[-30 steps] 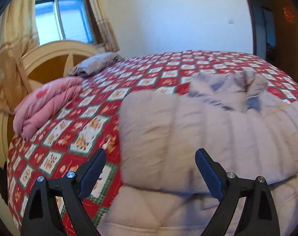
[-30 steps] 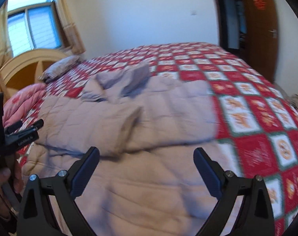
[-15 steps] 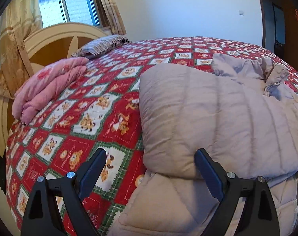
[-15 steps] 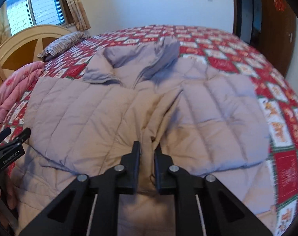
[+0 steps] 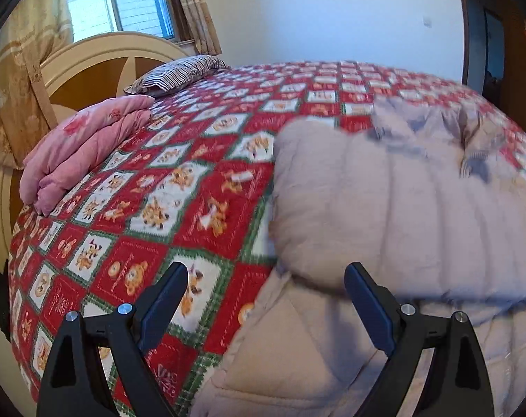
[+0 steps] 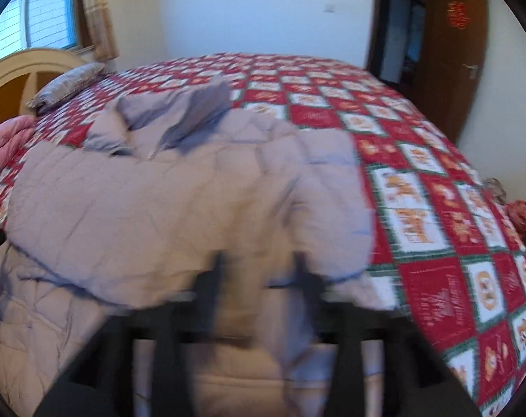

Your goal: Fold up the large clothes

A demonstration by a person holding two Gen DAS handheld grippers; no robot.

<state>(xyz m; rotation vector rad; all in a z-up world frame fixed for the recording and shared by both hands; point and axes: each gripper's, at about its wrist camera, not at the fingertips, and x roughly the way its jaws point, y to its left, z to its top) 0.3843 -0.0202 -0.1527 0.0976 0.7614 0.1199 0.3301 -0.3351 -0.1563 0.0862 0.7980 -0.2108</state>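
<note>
A large pale grey-beige puffer jacket (image 5: 395, 201) lies on the bed, both sleeves folded across its body; it also shows in the right wrist view (image 6: 158, 208). My left gripper (image 5: 266, 295) is open and empty, hovering over the jacket's left edge. My right gripper (image 6: 259, 278) is blurred by motion; its fingers stand partly apart with a fold of jacket sleeve between them, and I cannot tell if they grip it.
The bed has a red, white and green patterned quilt (image 5: 179, 180). A folded pink blanket (image 5: 85, 146) and a striped pillow (image 5: 172, 73) lie by the wooden headboard (image 5: 89, 66). A brown door (image 6: 450, 52) stands at the far right.
The right gripper, shut on the sleeve half a second ago, now has its fingers wider apart and is moving. The left gripper stays open and has shifted slightly left.
</note>
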